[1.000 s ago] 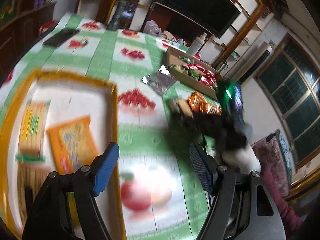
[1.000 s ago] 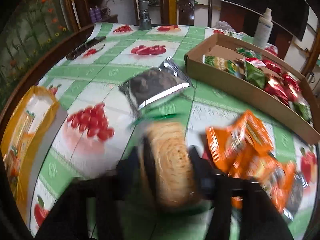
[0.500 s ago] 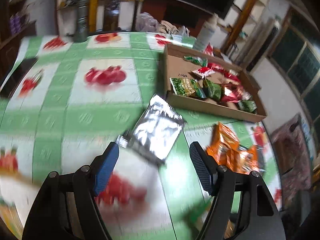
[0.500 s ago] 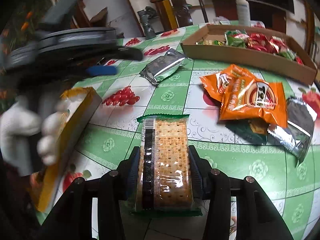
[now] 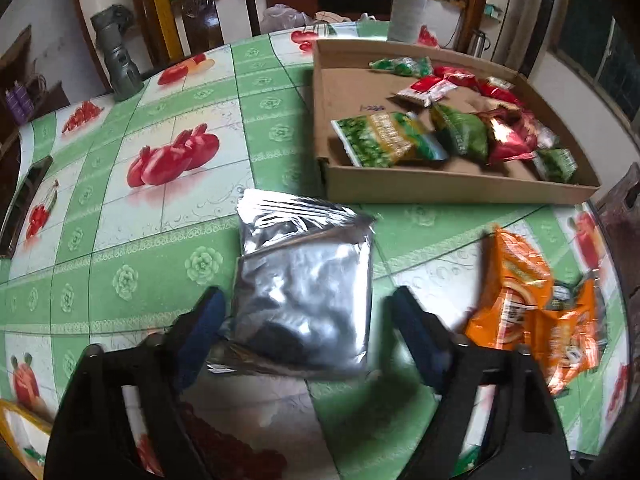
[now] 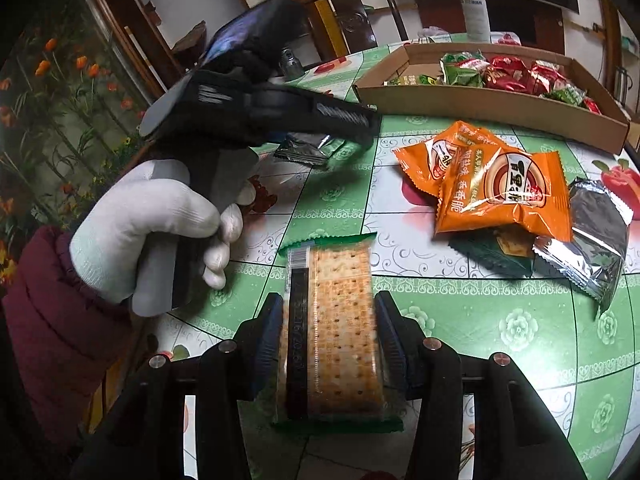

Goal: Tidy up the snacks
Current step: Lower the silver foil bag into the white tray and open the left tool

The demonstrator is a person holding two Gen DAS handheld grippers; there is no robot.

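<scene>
Closest to us, the right gripper [image 6: 326, 334] is clenched on a cracker pack [image 6: 332, 332], both pads flat against its long sides — we should keep that squeeze gentle, since the crackers inside would likely snap. Our left gripper [image 5: 306, 320] is spread wide, its fingers [image 5: 204, 320] straddling the near end of a silver foil packet [image 5: 302, 292] lying on the green fruit-print tablecloth [image 5: 160, 240]; whether either pad touches the foil we cannot tell. To do this well, we judge, we should centre the packet and close on its flat body, not the crimped seam — foil slips. Just right lie orange snack bags [image 5: 532, 312]. Farther back sits the cardboard tray [image 5: 460, 190], already holding green and red packets.
</scene>
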